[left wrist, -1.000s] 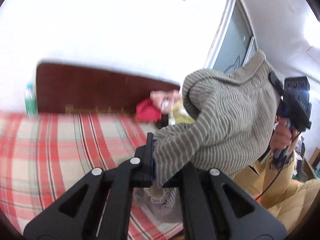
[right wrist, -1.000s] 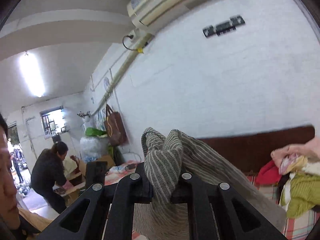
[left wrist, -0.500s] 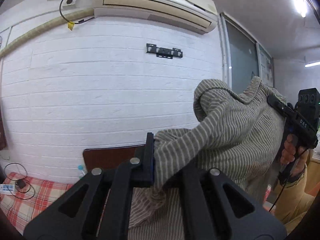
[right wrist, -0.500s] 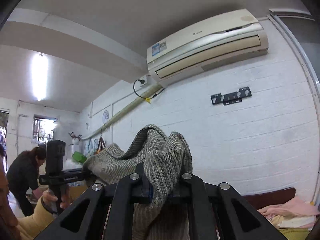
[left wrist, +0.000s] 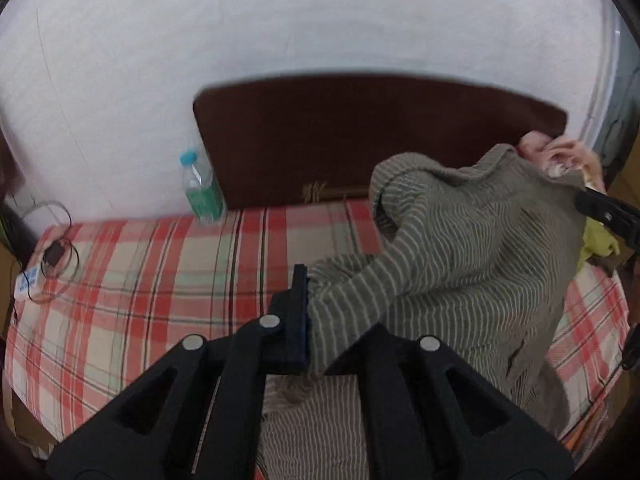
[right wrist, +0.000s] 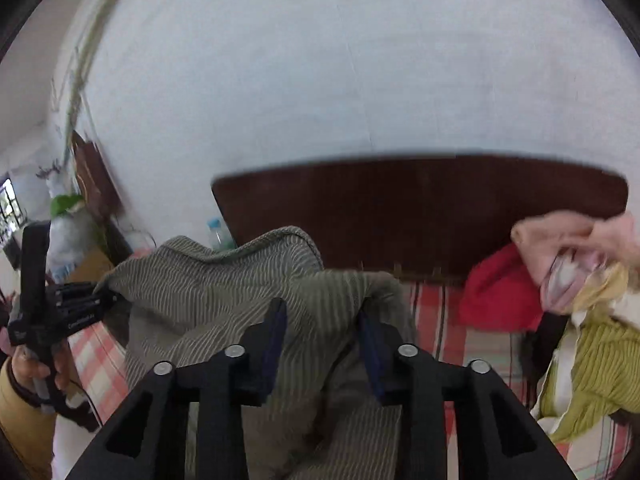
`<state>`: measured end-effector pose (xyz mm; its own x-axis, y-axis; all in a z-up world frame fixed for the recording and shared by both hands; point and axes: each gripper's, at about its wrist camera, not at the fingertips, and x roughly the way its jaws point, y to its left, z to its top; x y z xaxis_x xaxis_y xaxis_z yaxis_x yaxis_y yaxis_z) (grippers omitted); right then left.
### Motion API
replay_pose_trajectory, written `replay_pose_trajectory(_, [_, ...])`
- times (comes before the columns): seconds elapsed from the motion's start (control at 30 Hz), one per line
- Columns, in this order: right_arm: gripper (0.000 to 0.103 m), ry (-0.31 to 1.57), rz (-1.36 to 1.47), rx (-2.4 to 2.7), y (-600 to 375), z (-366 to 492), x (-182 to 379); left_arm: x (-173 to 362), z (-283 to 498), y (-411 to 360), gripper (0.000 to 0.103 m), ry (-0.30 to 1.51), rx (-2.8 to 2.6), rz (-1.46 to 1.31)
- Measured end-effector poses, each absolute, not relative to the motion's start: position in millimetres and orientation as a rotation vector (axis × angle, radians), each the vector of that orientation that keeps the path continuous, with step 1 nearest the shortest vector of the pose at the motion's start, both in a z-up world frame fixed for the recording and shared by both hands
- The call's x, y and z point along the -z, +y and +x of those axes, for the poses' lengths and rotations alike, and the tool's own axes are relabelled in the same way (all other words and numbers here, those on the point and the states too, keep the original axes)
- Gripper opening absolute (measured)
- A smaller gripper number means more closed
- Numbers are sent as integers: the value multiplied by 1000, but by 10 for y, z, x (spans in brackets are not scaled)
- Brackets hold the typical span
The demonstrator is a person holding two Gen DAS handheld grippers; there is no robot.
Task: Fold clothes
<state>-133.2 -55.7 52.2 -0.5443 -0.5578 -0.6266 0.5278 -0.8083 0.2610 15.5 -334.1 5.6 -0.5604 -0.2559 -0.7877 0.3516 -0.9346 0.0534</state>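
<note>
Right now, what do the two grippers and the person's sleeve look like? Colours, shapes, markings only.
Both are matte black plastic. The left gripper and the right gripper have angular fingers with triangular cut-outs, silver round screw heads and dark blue pads. Seen from the right wrist camera, the left gripper's body has a boxy black top and small white lettering too blurred to read. The sleeve is mustard yellow.

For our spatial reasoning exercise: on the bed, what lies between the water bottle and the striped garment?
Only bare plaid sheet separates the water bottle from the striped garment, seen in the left wrist view.

Left gripper (left wrist: 316, 320) clamped, right gripper (right wrist: 322, 334) parting.
</note>
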Motion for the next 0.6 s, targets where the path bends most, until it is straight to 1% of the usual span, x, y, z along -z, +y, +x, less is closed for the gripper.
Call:
replay_pose_trajectory(0.03, [54,-63,1038,2291,-530,-1394,-270,208,79,-3448,5,191,2465,1298])
replay_pose_trajectory(0.1, [60,-86,1164,2230,-412,-1419,194,713,-31,-3653,5,266,2396,1409])
replay_pose_trajectory(0.13, [64,-60,1221,2212,-362,-1393,402,919,-49,-3734,5,285,2363,1443])
replay_pose_trajectory(0.2, [67,12,1320,2181,-274,-1289,760,1147,-85,-3878,5,299,2324,1473])
replay_pose_trajectory(0.3, [67,66,1391,2119,-180,-1052,1105,1282,-116,-4026,5,350,2328,1504])
replay_pose_trajectory(0.37, [67,86,1379,2084,-170,-900,1202,1274,-156,-4040,5,341,2334,1507])
replay_pose_trajectory(0.47, [65,118,1322,2068,-270,-686,1176,1299,-205,-4058,5,337,2343,1510])
replay_pose_trajectory(0.6, [64,52,1261,2094,-130,-368,1056,1275,-131,-4079,5,386,2370,1499])
